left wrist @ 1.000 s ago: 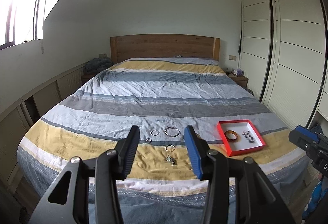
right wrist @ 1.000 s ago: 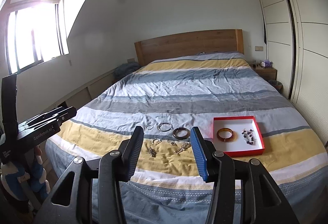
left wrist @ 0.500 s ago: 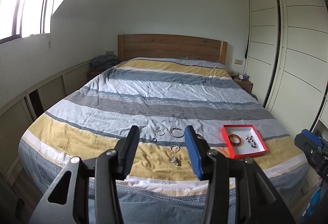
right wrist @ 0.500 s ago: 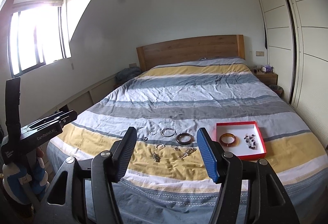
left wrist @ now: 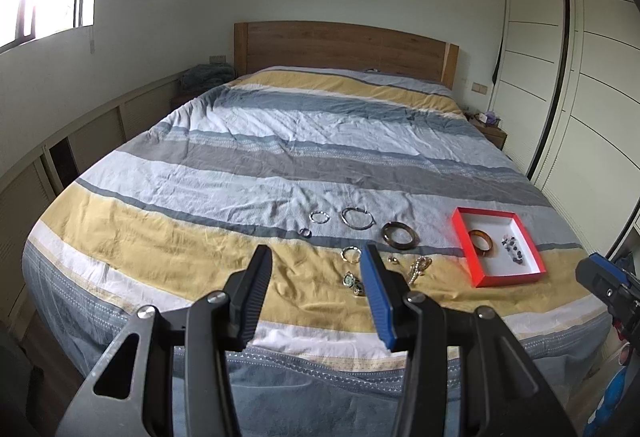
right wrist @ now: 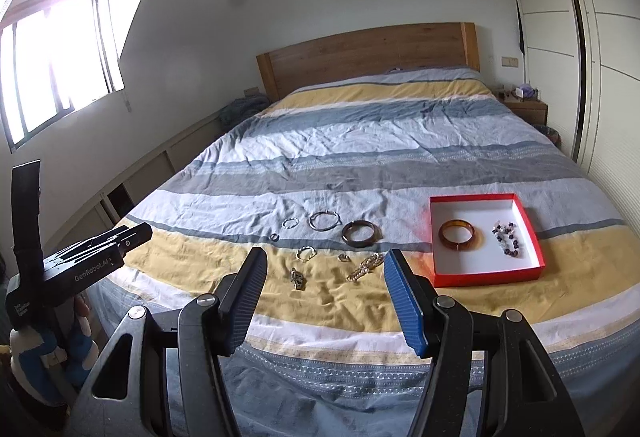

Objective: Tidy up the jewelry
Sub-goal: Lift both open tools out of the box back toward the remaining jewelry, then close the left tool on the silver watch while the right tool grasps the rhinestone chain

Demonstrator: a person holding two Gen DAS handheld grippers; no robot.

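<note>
Several pieces of jewelry lie on the striped bed near its foot: a dark brown bangle, a large silver hoop, a small silver ring, a gold chain and small gold pieces. A red box to their right holds an amber bangle and a beaded bracelet. My left gripper and right gripper are open and empty, held above the bed's foot, short of the jewelry.
The bed fills the room, with a wooden headboard behind. White wardrobe doors stand at the right, low cabinets at the left. A nightstand sits by the headboard.
Both grippers have moved closer to the bed's foot and look further down, so the jewelry and box appear larger. The right gripper's jaws have opened wider.
</note>
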